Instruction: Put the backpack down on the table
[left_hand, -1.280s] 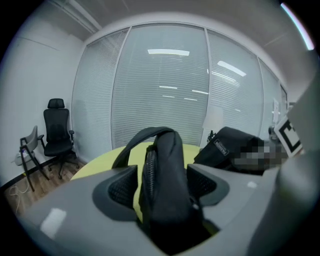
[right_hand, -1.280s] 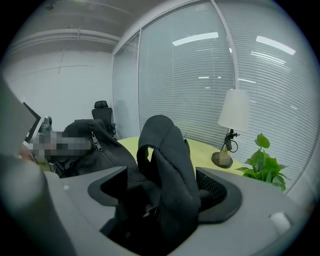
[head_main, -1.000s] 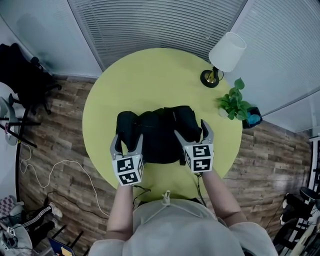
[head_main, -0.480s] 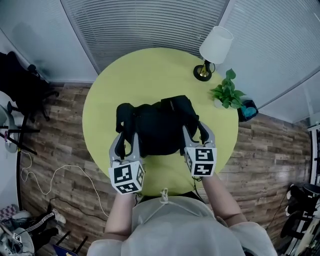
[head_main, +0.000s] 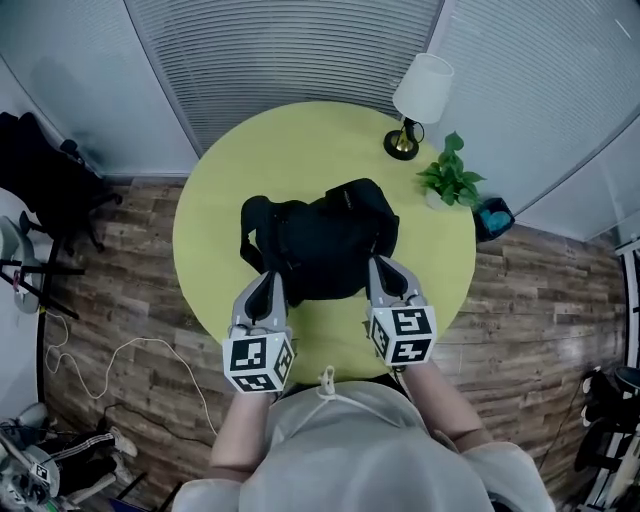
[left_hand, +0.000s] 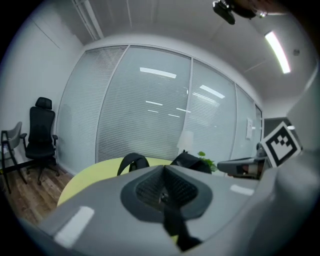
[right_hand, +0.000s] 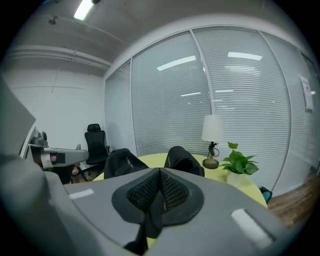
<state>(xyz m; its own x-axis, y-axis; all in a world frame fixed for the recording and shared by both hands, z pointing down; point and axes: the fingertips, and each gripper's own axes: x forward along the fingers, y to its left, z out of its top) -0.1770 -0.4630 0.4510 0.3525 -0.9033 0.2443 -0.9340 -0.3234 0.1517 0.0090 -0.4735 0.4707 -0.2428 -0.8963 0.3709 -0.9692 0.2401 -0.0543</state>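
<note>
One black fabric backpack (head_main: 320, 240) is lying centred on one round yellow-green table (head_main: 300, 140). I am holding my left gripper (head_main: 268, 285) and right gripper (head_main: 385, 272) just beside its near side, both jaws pressed together, empty. One white-shaded lamp (head_main: 420, 95) and one green potted plant (head_main: 447, 180) are crowding the far-right rim.

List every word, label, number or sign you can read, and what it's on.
None can be read.
Backpack: small pale mark, too small to read.
Sheet on the glass wall: too blurred.
Cubes: black-and-white square patterns, no letters.
</note>
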